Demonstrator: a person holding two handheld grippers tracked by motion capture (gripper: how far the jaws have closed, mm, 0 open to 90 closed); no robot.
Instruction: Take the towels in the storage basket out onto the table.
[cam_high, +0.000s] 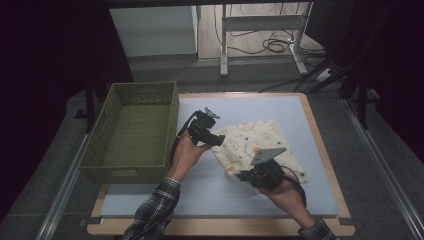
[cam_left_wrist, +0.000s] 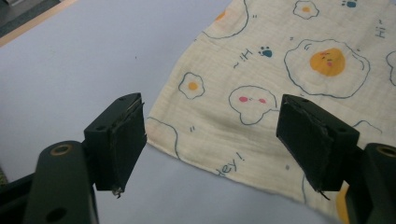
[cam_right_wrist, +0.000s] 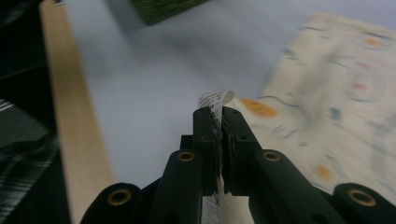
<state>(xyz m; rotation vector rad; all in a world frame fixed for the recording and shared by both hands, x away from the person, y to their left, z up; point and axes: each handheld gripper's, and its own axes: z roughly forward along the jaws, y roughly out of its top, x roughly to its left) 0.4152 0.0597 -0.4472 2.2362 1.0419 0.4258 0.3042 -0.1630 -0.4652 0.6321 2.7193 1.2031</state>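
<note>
A cream cloth (cam_high: 259, 148) printed with little fried eggs and paw prints is spread flat on the pale blue mat (cam_high: 235, 105), right of the green slotted plastic basket (cam_high: 134, 131); the basket sits on the mat's left edge, and the mat is laid on a wooden board (cam_high: 320, 145).

The left gripper (cam_high: 216, 139) is held by a hand (cam_high: 189, 149) just over the cloth's left edge, near the basket's right wall; in the left gripper view its two black jaws are seen spread wide apart, with the hemmed edge of the cloth (cam_left_wrist: 261, 88) lying on the mat between and beyond them (no pad is pressed on it, so nothing is gripped there).

The right gripper (cam_high: 243, 175) is held at the cloth's near corner; in the right gripper view (cam_right_wrist: 218, 116) the jaws are clamped tight on a small white printed tag (cam_right_wrist: 214, 100), whose curled end sticks up past the tips; the cloth behind is blurred there.
</note>
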